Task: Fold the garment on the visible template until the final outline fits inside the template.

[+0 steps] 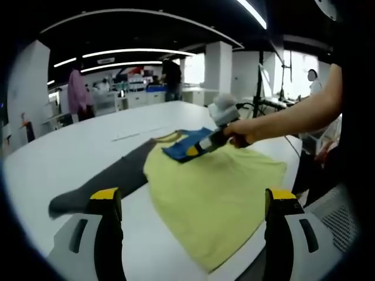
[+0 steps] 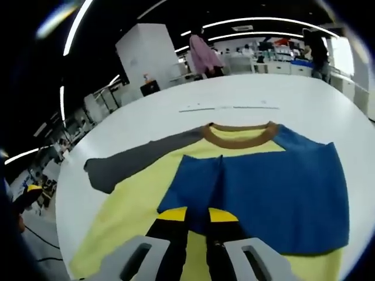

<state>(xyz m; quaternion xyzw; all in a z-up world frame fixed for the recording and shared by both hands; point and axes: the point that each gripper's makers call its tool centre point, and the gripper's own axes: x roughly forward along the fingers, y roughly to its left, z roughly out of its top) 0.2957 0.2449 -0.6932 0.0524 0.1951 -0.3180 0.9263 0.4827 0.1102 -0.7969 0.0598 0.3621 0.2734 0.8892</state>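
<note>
Garment [image 2: 146,193], a long-sleeved shirt with a yellow body, a grey sleeve [image 2: 135,159], a blue sleeve [image 2: 275,193] and a brown collar [image 2: 240,136], lies flat on the white tabletop [image 2: 246,96]. It looks light, thin and limp, so I judge it will sag and crease wherever it is lifted and slide easily over the smooth tabletop; it is not fragile. The blue sleeve is folded across the yellow body, reaching from below the collar toward the hem, while the grey sleeve stretches away from the body on the collar's other side. Good places to take hold would be a fabric edge: the blue sleeve's cuff edge, the grey sleeve's end, or the hem corners. No template outline can be made out on the tabletop. In the right gripper view the right hand-held gripper [image 2: 196,218] has its yellow-tipped jaws nearly together at the near edge of the blue sleeve, apparently pinching that fabric, though the contact itself is hard to confirm. In the left gripper view the same right hand-held gripper [image 1: 196,149] sits on the blue fabric near the collar, held by a person's hand [image 1: 243,132]. The left hand-held gripper [image 1: 193,202] stands with jaws spread wide, holding nothing, hovering apart from the garment's [image 1: 217,193] yellow hem side, with the grey sleeve [image 1: 102,184] lying toward its left jaw.
</note>
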